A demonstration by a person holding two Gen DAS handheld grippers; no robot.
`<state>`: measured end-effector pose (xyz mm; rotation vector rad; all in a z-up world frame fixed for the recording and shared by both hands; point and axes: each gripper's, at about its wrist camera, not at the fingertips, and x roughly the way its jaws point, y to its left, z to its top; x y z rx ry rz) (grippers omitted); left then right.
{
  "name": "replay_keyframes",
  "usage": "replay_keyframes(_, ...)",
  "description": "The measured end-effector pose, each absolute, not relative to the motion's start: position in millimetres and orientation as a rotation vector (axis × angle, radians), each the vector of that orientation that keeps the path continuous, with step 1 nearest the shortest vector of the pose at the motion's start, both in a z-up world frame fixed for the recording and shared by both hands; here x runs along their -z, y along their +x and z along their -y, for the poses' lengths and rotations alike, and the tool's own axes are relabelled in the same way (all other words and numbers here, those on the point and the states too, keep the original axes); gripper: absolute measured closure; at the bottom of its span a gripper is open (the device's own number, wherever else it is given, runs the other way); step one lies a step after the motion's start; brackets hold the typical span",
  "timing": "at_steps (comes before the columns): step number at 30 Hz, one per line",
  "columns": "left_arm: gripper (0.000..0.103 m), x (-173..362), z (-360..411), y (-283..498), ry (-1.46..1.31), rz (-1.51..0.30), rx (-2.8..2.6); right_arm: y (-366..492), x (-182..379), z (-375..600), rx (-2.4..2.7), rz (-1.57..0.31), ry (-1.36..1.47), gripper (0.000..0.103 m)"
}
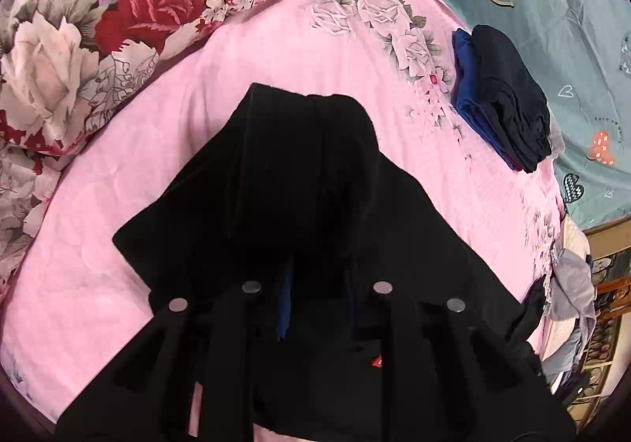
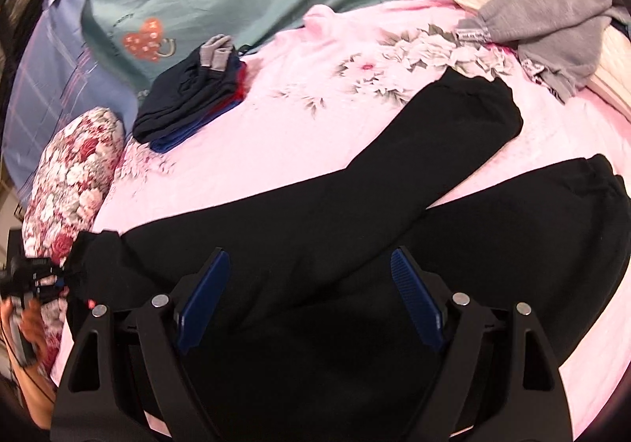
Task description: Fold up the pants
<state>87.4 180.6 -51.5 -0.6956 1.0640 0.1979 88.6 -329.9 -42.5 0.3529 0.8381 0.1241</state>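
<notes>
Right gripper (image 2: pixel 311 300) hangs wide open right over the black pants (image 2: pixel 355 205), which run lengthwise across the pink bed (image 2: pixel 307 118), legs splayed off to its far right. Left gripper (image 1: pixel 315 284) is clamped on the waistband end, black cloth bunched between its fingers.

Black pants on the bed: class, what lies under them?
The black pants lie on a pink floral bedspread, seen all around them. Anything else beneath is hidden by the fabric.
</notes>
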Motion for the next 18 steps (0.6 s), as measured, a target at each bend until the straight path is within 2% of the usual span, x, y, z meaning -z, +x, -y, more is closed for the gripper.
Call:
replay_keyframes(7,0.083,40.4,-186.5,67.8,-0.692,-1.023,-0.185,107.7,47.2,276.9,-0.202,-0.942,0.197,0.019)
replay_keyframes(9,0.083,38.9,-187.9,64.8,-0.694,-1.019,-0.176,112.7,55.7,268.5,-0.211,-0.983,0.184,0.028)
replay_keyframes(11,0.083,38.7,-188.5,62.3,-0.687,-1.021,-0.164,117.6,65.4,261.8,-0.190,-1.034,0.144,0.055)
replay_keyframes(13,0.083,39.5,-188.5,61.1,-0.678,-1.024,-0.155,120.4,71.0,256.7,-0.159,-1.061,0.101,0.065)
replay_keyframes(15,0.083,41.0,-189.5,60.7,-0.680,-1.027,-0.148,120.6,72.4,253.7,-0.126,-1.059,0.039,0.083)
replay_keyframes(16,0.083,41.8,-190.9,60.2,-0.687,-1.030,-0.143,121.0,72.4,257.4,-0.112,-1.061,0.053,0.098)
replay_keyframes(18,0.083,40.1,-193.9,58.7,-0.696,-1.031,-0.127,117.1,68.8,272.2,-0.122,-1.059,0.134,0.101)
